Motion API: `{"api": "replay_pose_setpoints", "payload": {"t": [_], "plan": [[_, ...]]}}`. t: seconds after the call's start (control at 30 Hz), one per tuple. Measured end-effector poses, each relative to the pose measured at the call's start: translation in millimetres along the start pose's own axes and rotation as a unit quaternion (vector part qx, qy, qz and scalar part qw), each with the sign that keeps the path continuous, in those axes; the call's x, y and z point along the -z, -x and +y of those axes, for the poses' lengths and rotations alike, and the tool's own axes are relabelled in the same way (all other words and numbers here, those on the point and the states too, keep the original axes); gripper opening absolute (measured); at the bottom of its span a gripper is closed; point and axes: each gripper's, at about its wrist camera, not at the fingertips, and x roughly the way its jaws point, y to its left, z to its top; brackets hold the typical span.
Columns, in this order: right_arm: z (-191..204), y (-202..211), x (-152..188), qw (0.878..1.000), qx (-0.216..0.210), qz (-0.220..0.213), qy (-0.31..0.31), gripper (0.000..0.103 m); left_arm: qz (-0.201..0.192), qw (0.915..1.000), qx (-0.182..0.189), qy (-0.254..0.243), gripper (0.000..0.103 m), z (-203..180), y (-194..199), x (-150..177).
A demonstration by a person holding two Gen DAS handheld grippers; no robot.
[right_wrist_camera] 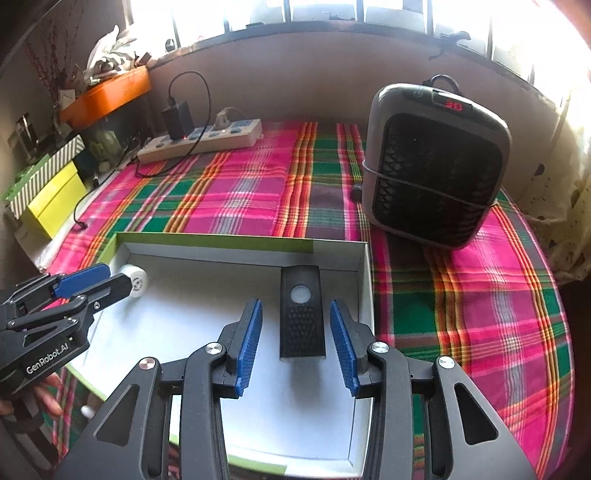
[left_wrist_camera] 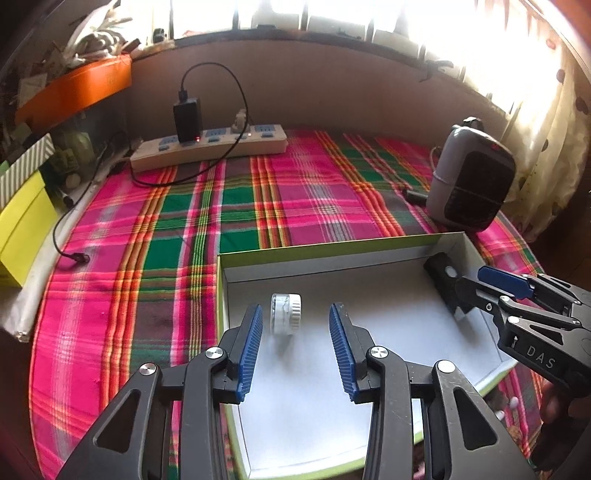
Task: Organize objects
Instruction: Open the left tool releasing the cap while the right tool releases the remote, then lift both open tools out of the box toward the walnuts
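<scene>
One plaid cloth [left_wrist_camera: 280, 192] under window [left_wrist_camera: 332, 14]

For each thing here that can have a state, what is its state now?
Box: open, no lid on it.
Jar: capped, lying on its side in the box.
Black device: lying flat in the box.
Left gripper: jaws open, holding nothing.
Right gripper: jaws open, astride the black device.
Heater: upright, red display lit.

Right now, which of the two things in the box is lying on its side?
The small clear jar with the white ribbed lid, near the box's left wall. Its lid faces sideways. The black remote-like device lies flat by the right wall.
</scene>
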Motion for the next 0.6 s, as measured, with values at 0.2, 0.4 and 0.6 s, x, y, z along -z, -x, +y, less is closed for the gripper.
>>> {"api": "replay_pose_setpoints", "payload": {"t": [0.2,0.4,0.6], "plan": [[1.2,14.0,6.2,1.000,-0.001,-0.008,-0.004,0.040,-0.015,0.9999,0.008,0.000,0.036,-1.6,22.5,7.3],[3.2,30.7,19.1,1.000,-0.001,-0.018,-0.012,0.040,-0.024,0.9996,0.015,0.008,0.036,-0.2,39.5,21.6],[4.6,51.3,39.9,0.999,0.000,-0.031,-0.021,0.041,-0.032,0.9987,0.019,0.033,0.036,9.3,56.5,42.9]]}}
